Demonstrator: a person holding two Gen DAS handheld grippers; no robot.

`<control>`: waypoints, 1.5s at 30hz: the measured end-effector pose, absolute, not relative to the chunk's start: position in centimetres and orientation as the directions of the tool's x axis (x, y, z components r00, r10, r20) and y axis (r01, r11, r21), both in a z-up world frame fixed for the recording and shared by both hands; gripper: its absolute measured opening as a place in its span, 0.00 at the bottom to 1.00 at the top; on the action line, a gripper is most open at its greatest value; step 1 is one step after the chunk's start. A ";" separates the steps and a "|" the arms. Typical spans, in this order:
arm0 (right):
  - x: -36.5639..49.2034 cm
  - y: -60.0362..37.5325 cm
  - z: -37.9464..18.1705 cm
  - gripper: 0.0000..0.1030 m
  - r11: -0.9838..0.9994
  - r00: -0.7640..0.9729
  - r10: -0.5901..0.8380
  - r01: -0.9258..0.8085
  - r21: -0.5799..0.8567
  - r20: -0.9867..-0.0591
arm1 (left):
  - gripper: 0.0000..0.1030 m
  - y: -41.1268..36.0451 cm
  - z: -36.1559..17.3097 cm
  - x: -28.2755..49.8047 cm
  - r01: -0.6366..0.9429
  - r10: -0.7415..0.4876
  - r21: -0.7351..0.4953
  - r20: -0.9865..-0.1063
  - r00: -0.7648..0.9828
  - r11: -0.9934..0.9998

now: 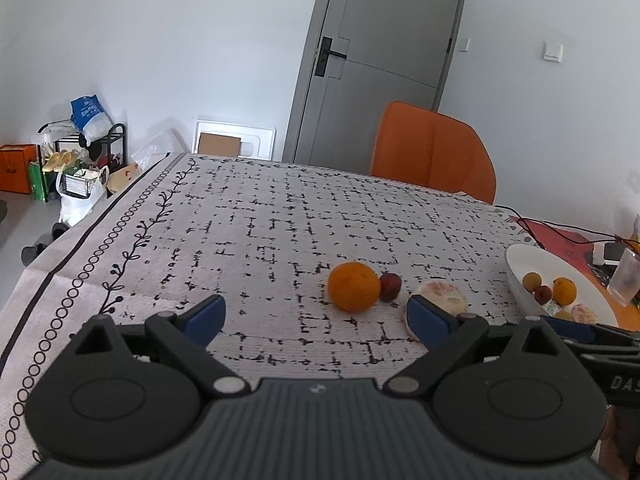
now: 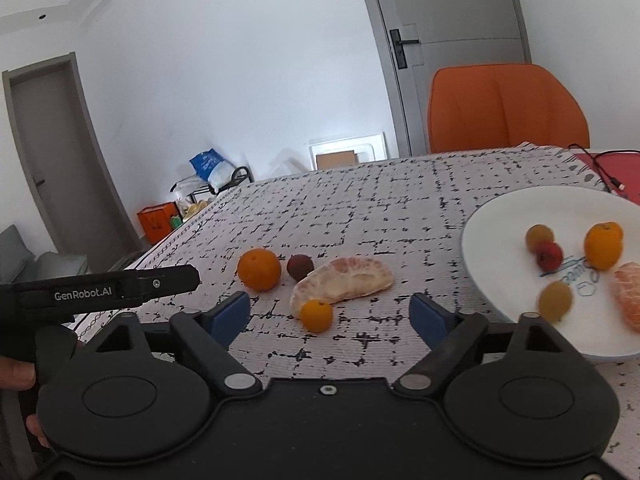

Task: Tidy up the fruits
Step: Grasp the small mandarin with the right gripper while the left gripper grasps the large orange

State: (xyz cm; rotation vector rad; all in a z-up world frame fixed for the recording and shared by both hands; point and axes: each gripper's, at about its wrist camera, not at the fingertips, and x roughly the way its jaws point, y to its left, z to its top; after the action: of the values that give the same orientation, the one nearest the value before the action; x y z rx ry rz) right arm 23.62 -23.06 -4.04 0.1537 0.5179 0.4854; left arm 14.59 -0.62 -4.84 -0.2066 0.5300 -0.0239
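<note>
On the patterned tablecloth lie an orange (image 2: 259, 269), a dark red plum (image 2: 299, 267), a peeled citrus piece (image 2: 344, 278) and a small kumquat (image 2: 316, 315). A white plate (image 2: 500, 220) at the right holds several small fruits and a peeled segment (image 2: 628, 296). My right gripper (image 2: 330, 318) is open and empty, with the kumquat between its fingers' line. My left gripper (image 1: 316, 314) is open and empty, just short of the orange (image 1: 354, 287), plum (image 1: 390, 286) and peeled piece (image 1: 442, 296). The plate (image 1: 520, 264) is at the right of the left wrist view.
An orange chair (image 2: 506, 108) stands behind the table's far edge. Cables (image 1: 560, 232) and a clear cup (image 1: 626, 280) lie on a red mat beyond the plate. The left gripper's body (image 2: 100, 286) reaches in from the left. Bags and a rack (image 1: 80, 160) are on the floor.
</note>
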 end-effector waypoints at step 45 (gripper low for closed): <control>27.7 -24.1 -5.2 0.21 0.868 0.731 0.493 -0.378 0.322 -0.471 | 0.64 -4.0 -6.5 21.7 0.024 -0.112 -0.161 -0.564 0.818 0.987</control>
State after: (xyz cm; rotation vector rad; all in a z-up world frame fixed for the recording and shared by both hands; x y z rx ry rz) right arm 27.72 -24.13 -5.20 0.2103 0.5763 0.4830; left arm 21.72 -4.01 -6.48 -0.1495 0.6084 -0.0723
